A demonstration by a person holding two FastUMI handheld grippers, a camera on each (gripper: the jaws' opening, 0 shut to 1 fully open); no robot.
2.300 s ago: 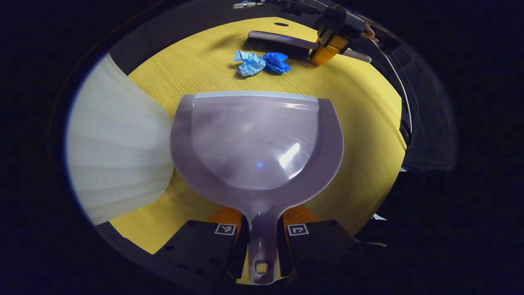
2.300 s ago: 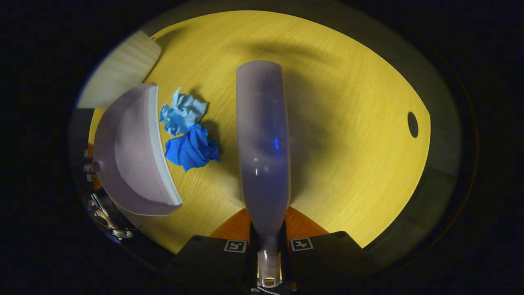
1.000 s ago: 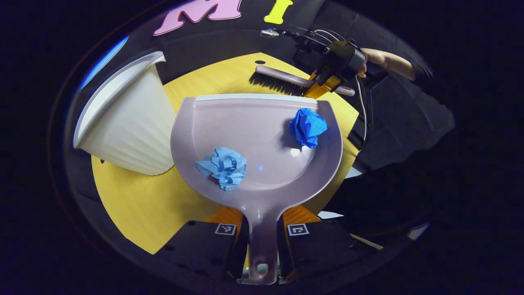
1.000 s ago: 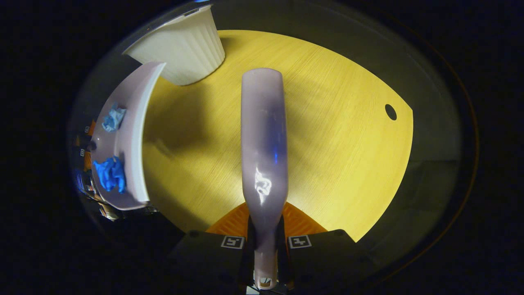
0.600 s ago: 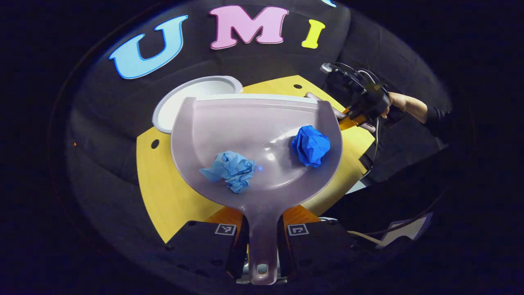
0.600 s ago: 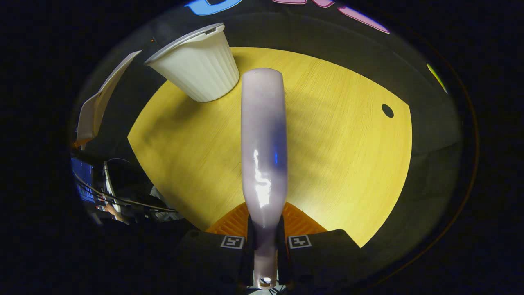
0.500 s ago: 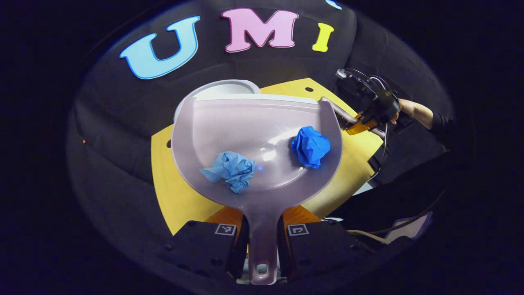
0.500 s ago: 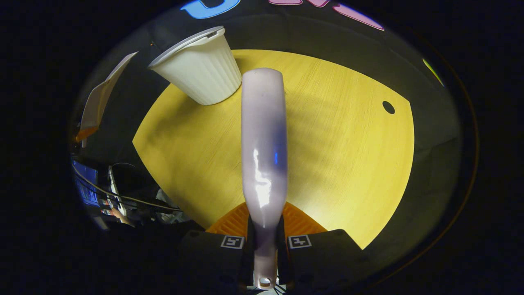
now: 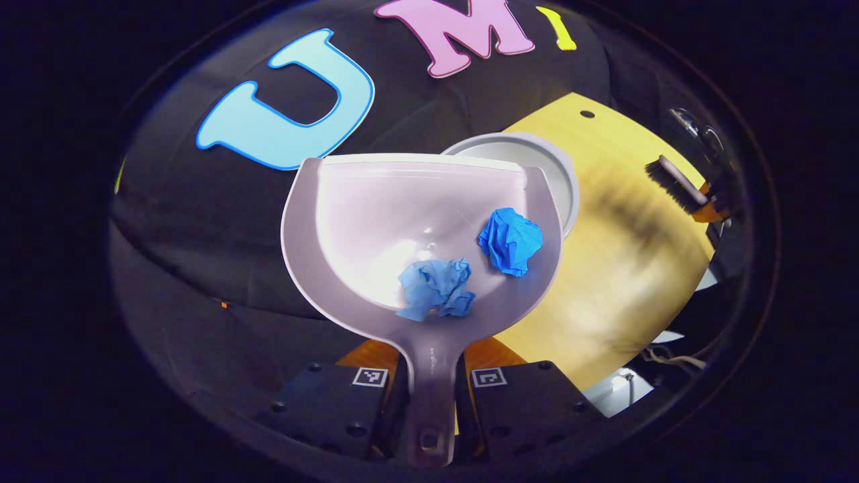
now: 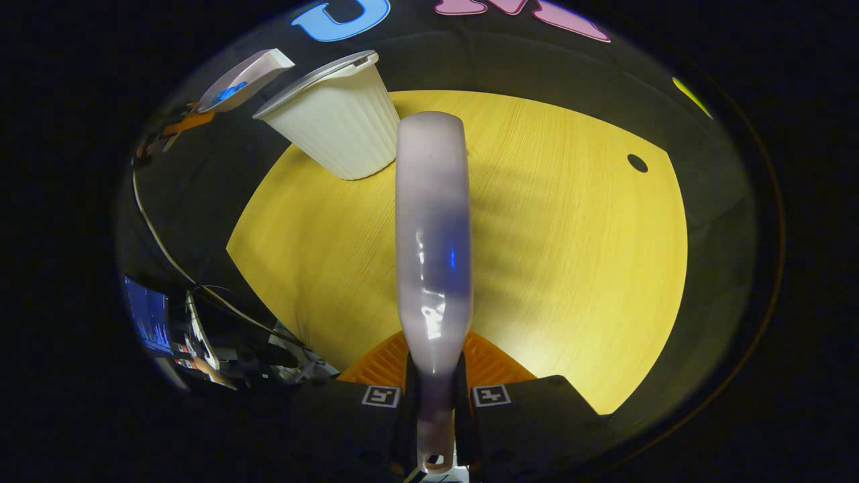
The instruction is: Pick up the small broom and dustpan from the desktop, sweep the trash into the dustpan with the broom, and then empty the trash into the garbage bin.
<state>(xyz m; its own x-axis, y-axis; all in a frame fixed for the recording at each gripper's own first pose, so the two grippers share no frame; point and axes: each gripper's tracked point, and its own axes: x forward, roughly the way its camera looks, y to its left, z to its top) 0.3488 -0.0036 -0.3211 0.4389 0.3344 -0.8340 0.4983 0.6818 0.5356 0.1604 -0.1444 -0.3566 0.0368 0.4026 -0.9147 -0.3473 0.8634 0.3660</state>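
Note:
My left gripper is shut on the handle of the pale mauve dustpan, which is lifted off the desk beside the white garbage bin. A light blue paper ball and a dark blue paper ball lie in the pan. The pan's front lip overlaps the bin's rim in the left gripper view. My right gripper is shut on the small broom, held over the yellow desk. The broom's bristles show at the far right of the left gripper view. Raised beside the ribbed bin, the dustpan appears at upper left in the right gripper view.
The yellow desk has cable holes near its far edge. Black booth cloth hangs behind the bin. Cables and a screen sit off the desk's left edge in the right gripper view.
The dustpan has risen and swung left, so the bin now sits behind its right front corner. The light blue ball slid toward the pan's handle. The broom has hardly moved.

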